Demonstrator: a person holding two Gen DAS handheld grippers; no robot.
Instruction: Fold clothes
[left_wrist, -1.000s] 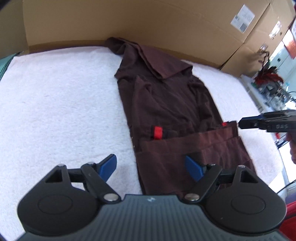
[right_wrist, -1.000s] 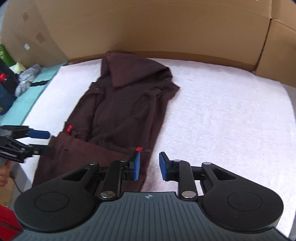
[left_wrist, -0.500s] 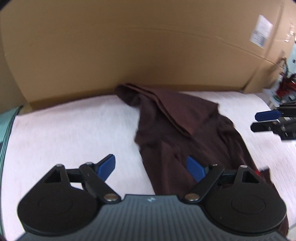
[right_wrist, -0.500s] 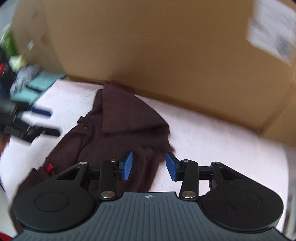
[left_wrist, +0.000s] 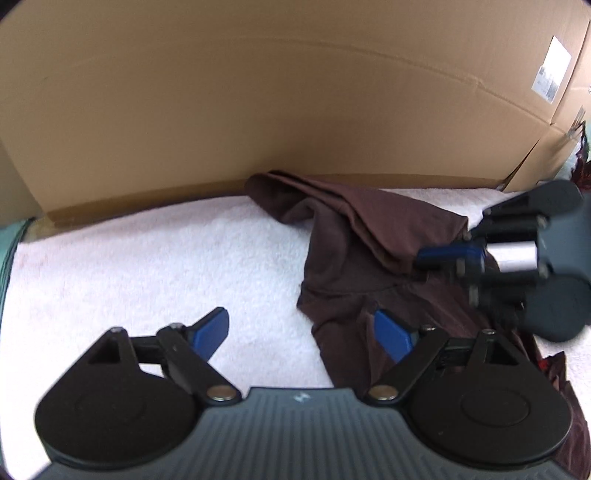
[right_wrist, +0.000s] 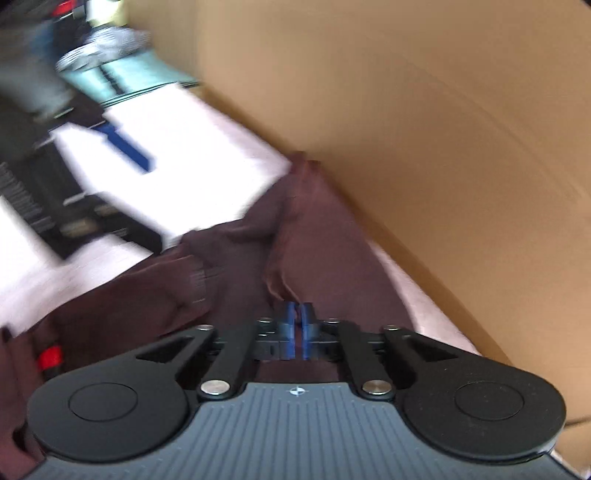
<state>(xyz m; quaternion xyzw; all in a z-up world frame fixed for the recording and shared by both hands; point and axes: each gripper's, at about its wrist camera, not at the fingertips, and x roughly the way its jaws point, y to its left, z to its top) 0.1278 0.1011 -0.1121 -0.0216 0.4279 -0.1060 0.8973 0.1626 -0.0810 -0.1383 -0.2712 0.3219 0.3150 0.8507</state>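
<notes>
Brown fabric, a hooded garment (left_wrist: 369, 258), lies lengthwise on the white towel-covered surface (left_wrist: 147, 266), its hood end reaching toward the cardboard wall (left_wrist: 258, 110) ahead of both claws. The right gripper (right_wrist: 295, 325) has its blue pads pressed together low over the cloth, right at the hood's near edge. In the left wrist view its fingertips meet at that edge, so I judge it has pinched a layer there, though the blur leaves the bite itself unclear. Gripping at that corner makes sense if the hood is to be drawn back over the body.

The left gripper (left_wrist: 301, 334) stands spread wide. Its right pad hangs over the garment's left side, with the shoulder seam just ahead, and its left pad is over bare towel. It straddles the garment's edge, likely lined up to take hold opposite the right claw. A red tag (right_wrist: 50, 357) shows on the cloth left of the right claw.
</notes>
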